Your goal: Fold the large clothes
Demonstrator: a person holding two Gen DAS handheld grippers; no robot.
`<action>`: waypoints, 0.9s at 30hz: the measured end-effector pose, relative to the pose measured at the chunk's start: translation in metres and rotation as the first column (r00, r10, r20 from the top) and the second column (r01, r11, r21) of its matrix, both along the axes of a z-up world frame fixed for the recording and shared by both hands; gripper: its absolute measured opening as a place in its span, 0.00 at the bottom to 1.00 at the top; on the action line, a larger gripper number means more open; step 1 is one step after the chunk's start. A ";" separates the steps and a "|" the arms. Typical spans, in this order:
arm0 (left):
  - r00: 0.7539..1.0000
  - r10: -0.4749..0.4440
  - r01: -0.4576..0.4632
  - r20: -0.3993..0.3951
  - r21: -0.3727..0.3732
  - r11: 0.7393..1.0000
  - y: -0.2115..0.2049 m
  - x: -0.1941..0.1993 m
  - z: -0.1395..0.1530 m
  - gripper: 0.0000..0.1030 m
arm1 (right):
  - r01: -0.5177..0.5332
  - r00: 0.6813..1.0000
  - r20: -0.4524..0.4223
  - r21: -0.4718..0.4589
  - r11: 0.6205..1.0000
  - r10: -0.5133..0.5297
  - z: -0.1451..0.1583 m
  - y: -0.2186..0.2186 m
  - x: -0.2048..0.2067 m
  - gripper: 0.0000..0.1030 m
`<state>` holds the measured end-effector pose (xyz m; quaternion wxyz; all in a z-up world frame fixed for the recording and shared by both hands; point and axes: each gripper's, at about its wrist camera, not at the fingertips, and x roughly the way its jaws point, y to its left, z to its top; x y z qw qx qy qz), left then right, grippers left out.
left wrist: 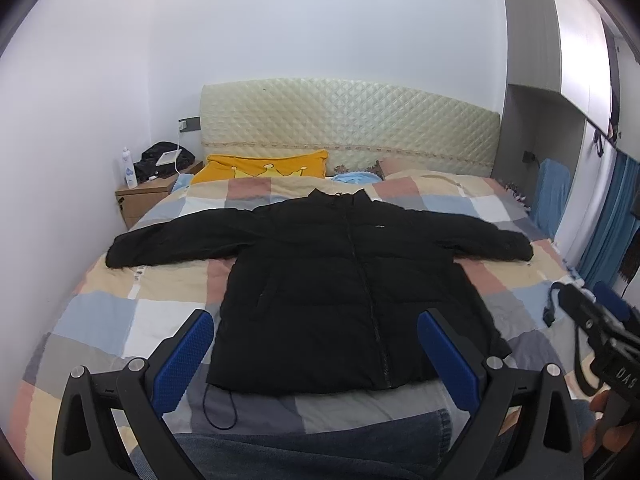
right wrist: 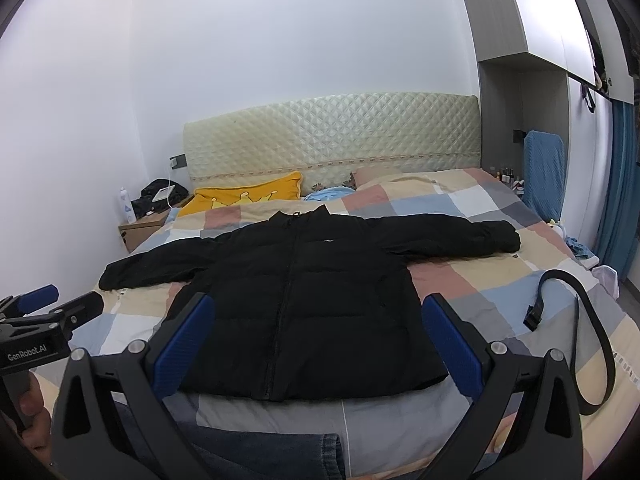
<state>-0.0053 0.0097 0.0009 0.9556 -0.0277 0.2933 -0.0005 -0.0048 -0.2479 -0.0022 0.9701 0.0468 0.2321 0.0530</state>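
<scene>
A black puffer jacket (left wrist: 328,280) (right wrist: 304,292) lies flat and zipped on the checked bedspread (left wrist: 100,308) (right wrist: 500,280), collar toward the headboard, both sleeves spread out sideways. My left gripper (left wrist: 316,344) hovers open above the jacket's hem, blue pads wide apart, holding nothing. My right gripper (right wrist: 318,328) is open too, over the hem, and empty. In the left wrist view the right gripper (left wrist: 588,304) shows at the right edge; in the right wrist view the left gripper (right wrist: 60,300) shows at the left edge, held by a hand.
A black strap with a buckle (right wrist: 576,320) lies on the bed to the right of the jacket. A thin black cord loop (left wrist: 220,408) lies by the hem. Denim-clad legs (left wrist: 320,448) sit at the near edge. Yellow pillow (left wrist: 264,168), nightstand (left wrist: 140,196), wardrobe (right wrist: 540,40) surround.
</scene>
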 end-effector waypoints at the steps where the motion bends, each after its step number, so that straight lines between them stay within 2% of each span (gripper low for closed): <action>1: 1.000 -0.002 0.002 -0.001 -0.012 1.000 0.001 0.000 0.000 1.00 | -0.008 1.000 -0.001 0.006 1.000 0.008 0.000 0.000 0.000 1.00; 12: 1.000 0.003 -0.003 0.000 0.021 1.000 -0.004 0.001 -0.001 1.00 | -0.006 1.000 0.007 0.002 1.000 0.006 -0.001 0.005 0.002 1.00; 20: 1.000 -0.016 0.016 -0.013 0.008 1.000 -0.002 0.004 -0.006 1.00 | 0.013 1.000 0.016 -0.009 1.000 -0.013 -0.001 0.004 0.001 1.00; 27: 0.999 -0.040 0.040 -0.022 -0.005 0.999 0.014 0.029 -0.006 1.00 | 0.023 0.999 0.046 -0.015 1.000 -0.022 0.003 0.004 0.013 1.00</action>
